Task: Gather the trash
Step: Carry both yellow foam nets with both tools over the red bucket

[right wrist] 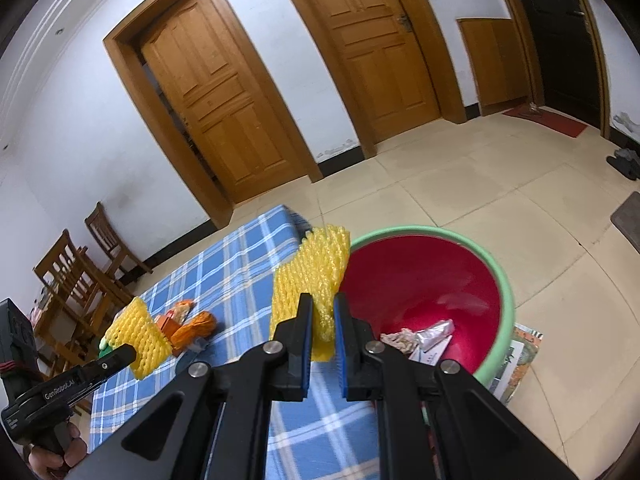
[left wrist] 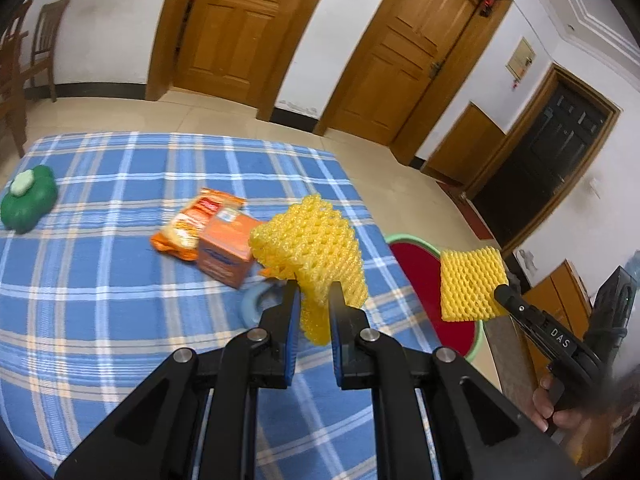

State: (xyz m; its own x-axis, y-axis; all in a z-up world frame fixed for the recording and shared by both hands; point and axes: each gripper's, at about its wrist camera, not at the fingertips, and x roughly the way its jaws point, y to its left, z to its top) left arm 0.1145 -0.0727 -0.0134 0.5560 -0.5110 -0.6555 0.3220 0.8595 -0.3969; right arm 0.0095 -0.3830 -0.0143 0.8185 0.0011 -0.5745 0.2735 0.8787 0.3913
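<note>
1. Between your left gripper's jaws: a yellow foam net, clamped at its lower part, the rest fanning up above the fingertips.
2. Your right gripper is clamped on a second yellow foam net, pinched the same way, jaws nearly together.
3. From the left wrist view, the right gripper's net hangs over the basin's near rim, off the table's right edge.
4. From the right wrist view, the left gripper's net sits over the table, well short of the basin.
5. Basin: red inside, green rim, on the floor just beside the table's right edge. Crumpled paper and a silver wrapper lie in its bottom.
6. Table: blue plaid cloth.
7. Mid-table, toward the right edge: orange box touching an orange snack bag.
8. A blue object sits just in front of the box, mostly hidden by your left gripper; can't tell what it is.
9. Left edge of the table: green container with a white cap.
10. Your hand shows on the right gripper's handle.
11. Background: wooden doors, wooden chairs beyond the table.
</note>
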